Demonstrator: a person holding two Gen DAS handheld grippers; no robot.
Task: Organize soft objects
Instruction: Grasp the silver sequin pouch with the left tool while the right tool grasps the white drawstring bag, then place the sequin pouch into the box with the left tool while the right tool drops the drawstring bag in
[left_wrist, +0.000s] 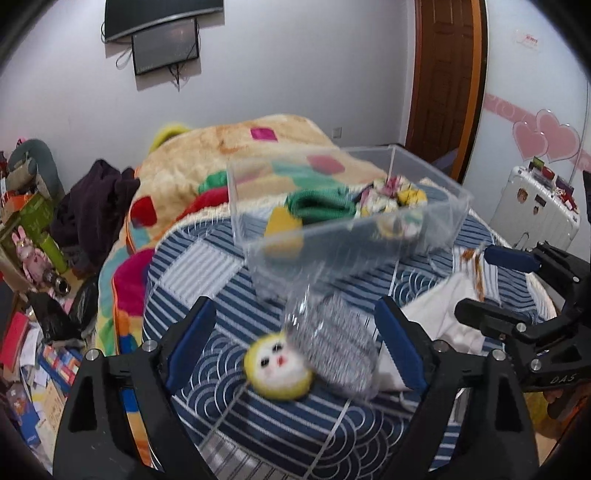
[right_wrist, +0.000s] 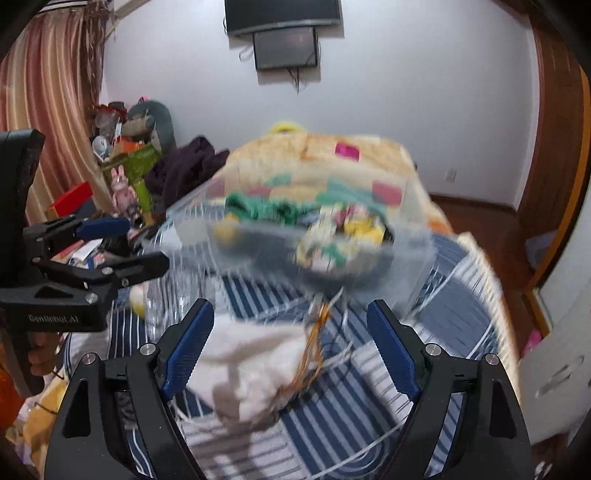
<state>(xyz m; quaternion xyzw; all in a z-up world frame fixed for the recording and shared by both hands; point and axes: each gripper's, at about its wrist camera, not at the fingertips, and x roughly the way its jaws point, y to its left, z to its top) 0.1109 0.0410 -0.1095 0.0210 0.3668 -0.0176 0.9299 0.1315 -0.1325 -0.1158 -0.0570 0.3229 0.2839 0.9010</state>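
A clear plastic box (left_wrist: 436, 206) stands on the blue striped quilt (left_wrist: 207, 266) and holds a green knit piece (left_wrist: 317, 206) and several small colourful soft items (left_wrist: 399, 195). My left gripper (left_wrist: 295, 339) is open above a yellow-rimmed white plush face (left_wrist: 277, 369) and a grey striped item in a clear bag (left_wrist: 340, 343). My right gripper (right_wrist: 291, 339) is open over a white cloth with orange tassels (right_wrist: 255, 365). The box (right_wrist: 417, 251) is blurred in the right wrist view. The right gripper (left_wrist: 495, 288) shows open at the right of the left wrist view; the left gripper (right_wrist: 122, 243) shows open at the left of the right wrist view.
A patchwork fleece blanket (left_wrist: 229, 147) and dark clothing (left_wrist: 96, 206) lie behind the box. Cluttered boxes and toys (left_wrist: 33, 229) fill the floor at left. A white suitcase (left_wrist: 535, 206) stands at right by a wooden door (left_wrist: 443, 74).
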